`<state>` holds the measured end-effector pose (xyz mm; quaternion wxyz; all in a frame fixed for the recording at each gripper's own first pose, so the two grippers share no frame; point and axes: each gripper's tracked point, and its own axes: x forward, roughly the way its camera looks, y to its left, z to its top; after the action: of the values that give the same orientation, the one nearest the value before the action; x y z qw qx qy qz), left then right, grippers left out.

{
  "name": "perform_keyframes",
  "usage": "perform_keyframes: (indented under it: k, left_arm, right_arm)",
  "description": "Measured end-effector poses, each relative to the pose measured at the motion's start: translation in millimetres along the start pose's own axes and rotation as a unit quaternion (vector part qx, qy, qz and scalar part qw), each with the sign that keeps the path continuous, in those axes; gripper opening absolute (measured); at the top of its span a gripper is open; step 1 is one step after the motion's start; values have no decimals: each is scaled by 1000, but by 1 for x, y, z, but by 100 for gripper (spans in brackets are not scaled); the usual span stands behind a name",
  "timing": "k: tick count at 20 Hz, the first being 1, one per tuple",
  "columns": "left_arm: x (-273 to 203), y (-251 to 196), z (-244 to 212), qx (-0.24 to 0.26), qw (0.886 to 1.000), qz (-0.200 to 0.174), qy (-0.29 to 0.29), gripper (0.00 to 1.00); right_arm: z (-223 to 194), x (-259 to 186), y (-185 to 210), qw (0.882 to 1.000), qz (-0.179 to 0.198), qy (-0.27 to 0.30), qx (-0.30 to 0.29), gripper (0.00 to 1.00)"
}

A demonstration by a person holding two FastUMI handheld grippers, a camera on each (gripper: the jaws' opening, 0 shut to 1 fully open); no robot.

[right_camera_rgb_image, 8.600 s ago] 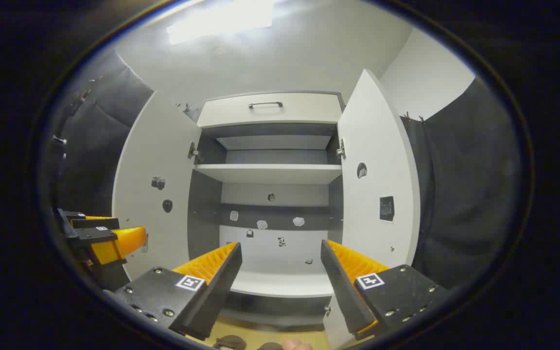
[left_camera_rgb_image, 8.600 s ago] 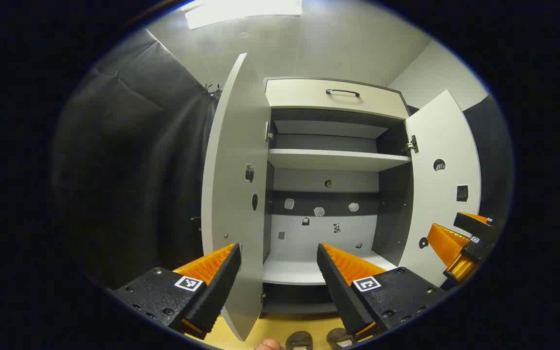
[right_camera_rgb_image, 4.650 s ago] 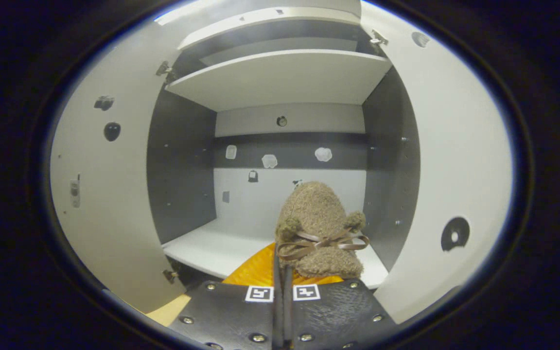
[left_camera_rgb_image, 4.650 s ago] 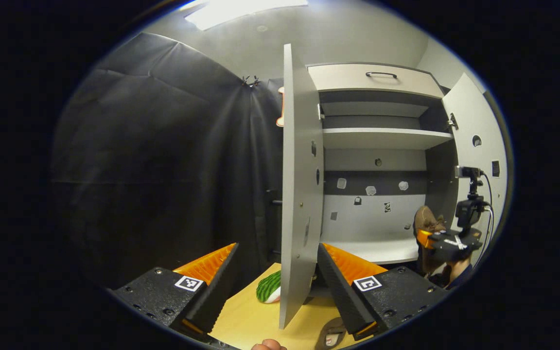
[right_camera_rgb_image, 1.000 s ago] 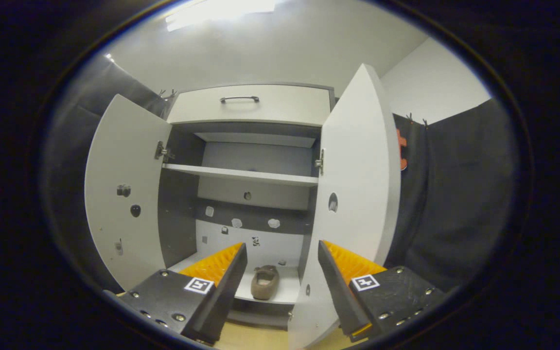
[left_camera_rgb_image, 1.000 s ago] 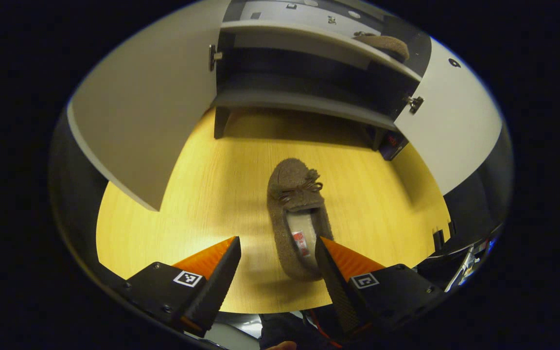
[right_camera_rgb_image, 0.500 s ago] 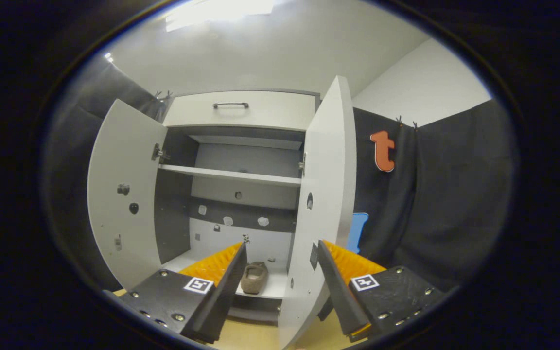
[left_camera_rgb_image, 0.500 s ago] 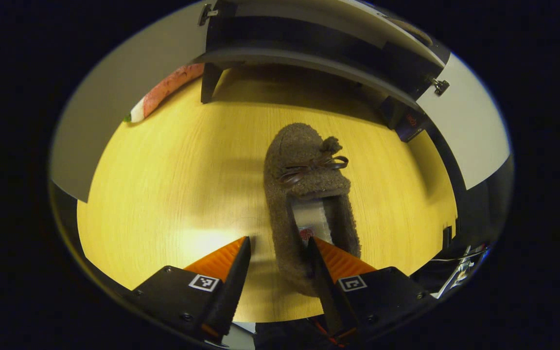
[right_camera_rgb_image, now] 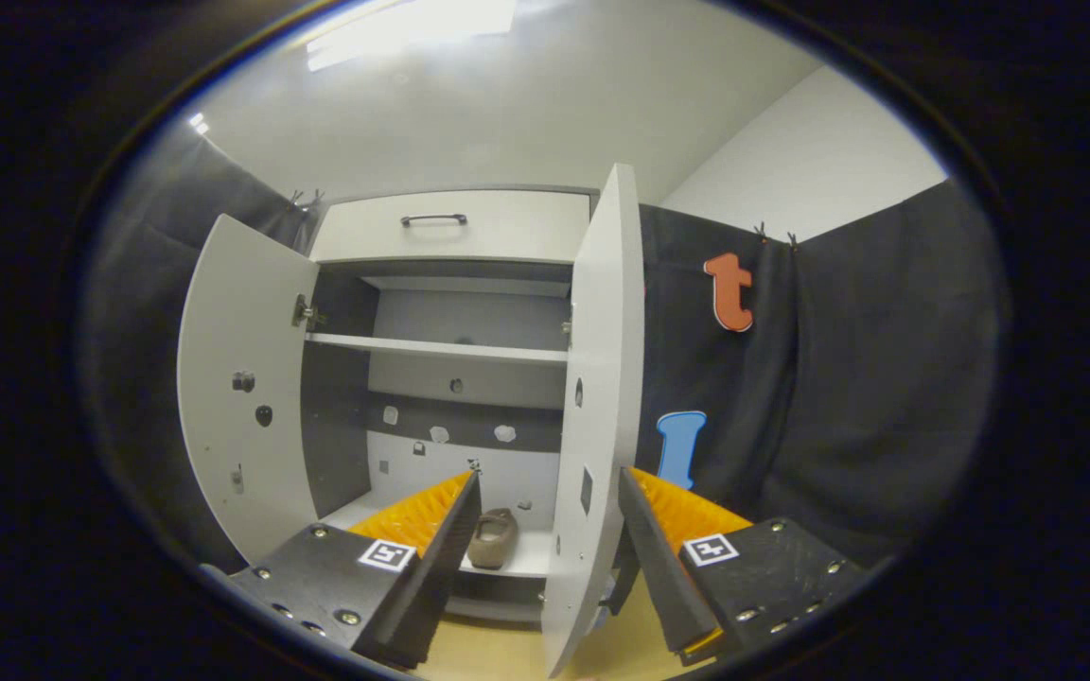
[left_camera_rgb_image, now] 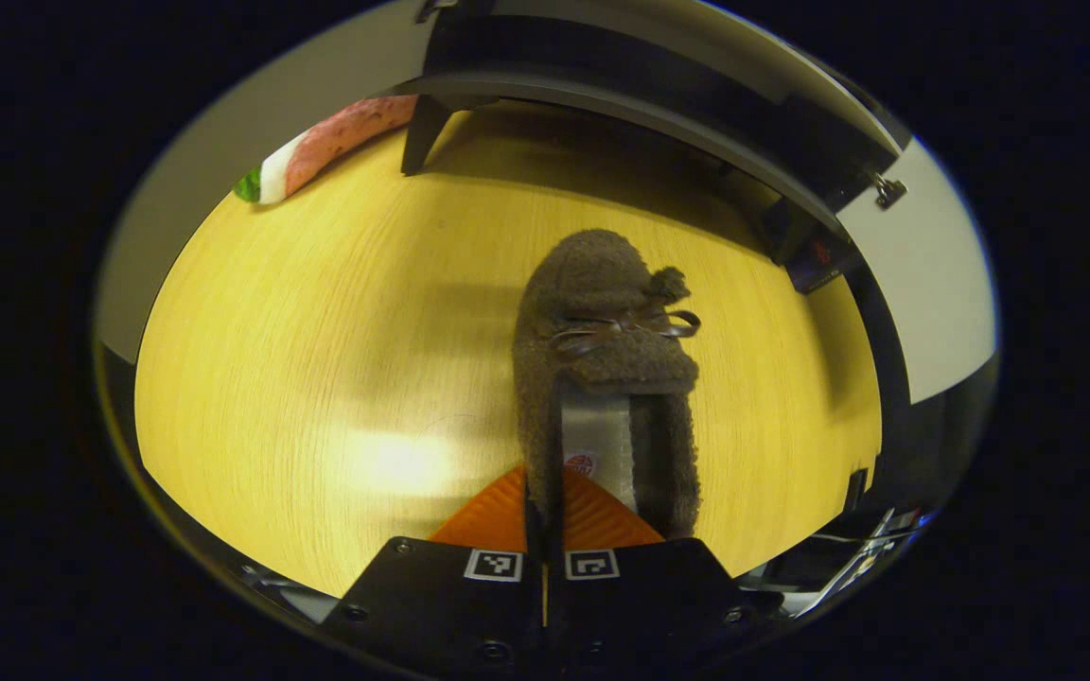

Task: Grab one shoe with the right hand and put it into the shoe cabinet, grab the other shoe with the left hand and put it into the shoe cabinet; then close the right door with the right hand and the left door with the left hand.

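The left gripper (left_camera_rgb_image: 543, 511) has its two fingers closed together on the near side wall of the brown slipper (left_camera_rgb_image: 602, 378), which lies on the yellow floor (left_camera_rgb_image: 318, 359) in front of the shoe cabinet (left_camera_rgb_image: 659, 95), toe towards it. A watermelon-slice toy (left_camera_rgb_image: 318, 156) lies beside the cabinet's foot. The other slipper (right_camera_rgb_image: 493, 537) sits on the cabinet's bottom shelf (right_camera_rgb_image: 531, 563), near its right side. The right gripper (right_camera_rgb_image: 545, 530) hangs in front of the cabinet with its fingers spread and empty, the edge of the right door (right_camera_rgb_image: 592, 426) between them; the left door (right_camera_rgb_image: 242, 378) stands wide open. So the second shoe's pickup looks to be in hand. Next, I judge, comes a lift and a carry onto the bottom shelf beside its mate, clear of the door edges.
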<state>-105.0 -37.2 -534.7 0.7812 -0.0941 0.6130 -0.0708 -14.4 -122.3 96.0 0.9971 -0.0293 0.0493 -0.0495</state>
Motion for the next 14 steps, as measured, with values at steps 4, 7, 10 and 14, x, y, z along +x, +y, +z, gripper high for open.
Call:
perform_keyframes:
  k: [4, 7, 10, 14]
  left_arm:
    - [-3, 4, 14, 34, 999, 15, -26, 1]
    - [-10, 0, 30, 38, 998, 0, -59, 1]
    - [-26, -2, 53, 49, 994, -11, -101, 1]
    - [-72, 1, 88, 43, 985, -41, -164, 1]
  right_arm:
    - [-2, -1, -7, 1000, -7, -3, -1, 87]
    - [-5, -2, -16, 1000, -14, -2, 2, 88]
    - [-7, -3, -22, 1000, -19, -2, 5, 88]
    - [-11, -4, -32, 1000, -26, -4, 10, 88]
